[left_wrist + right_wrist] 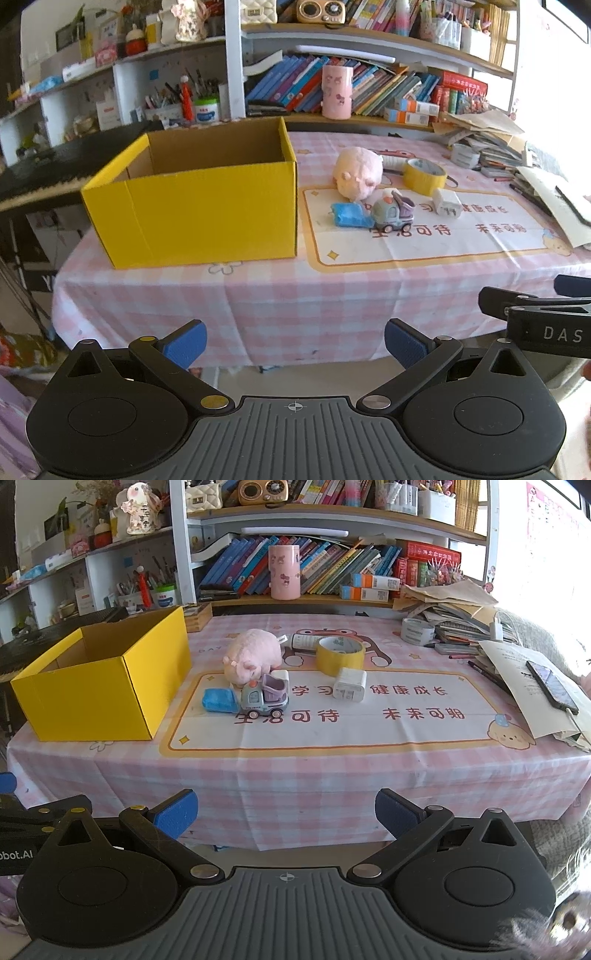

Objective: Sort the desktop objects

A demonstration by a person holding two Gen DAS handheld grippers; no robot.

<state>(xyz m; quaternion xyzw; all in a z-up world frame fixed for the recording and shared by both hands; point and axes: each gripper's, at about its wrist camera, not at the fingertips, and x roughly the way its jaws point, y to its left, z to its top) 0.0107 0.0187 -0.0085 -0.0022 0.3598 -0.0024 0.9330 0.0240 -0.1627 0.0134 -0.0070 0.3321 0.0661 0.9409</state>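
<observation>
Hovering short of the table's near edge, the left gripper (pixel 295 345) and the right gripper (pixel 286 814) both had their blue pads spread wide with nothing between them, and no object had yet been lifted. The yellow box (pixel 105 681), open at the top and apparently empty, stood on the pink checked tablecloth (pixel 332 775); everything to be sorted lay to its right. Nearest the box sat a blue block (pixel 218 700) touching a toy truck (pixel 264 698), with a pink plush pig (pixel 255 657) just behind them. A yellow tape roll (pixel 340 653) and a white charger (pixel 349 684) lay farther from the box. A sensible start seemed the charger, which stood clear on all sides; the truck and block, being in contact, would need a careful vertical approach. Open cloth in front of the cluster gave room to come in low, while the box's right wall would have to be cleared on the carry.
</observation>
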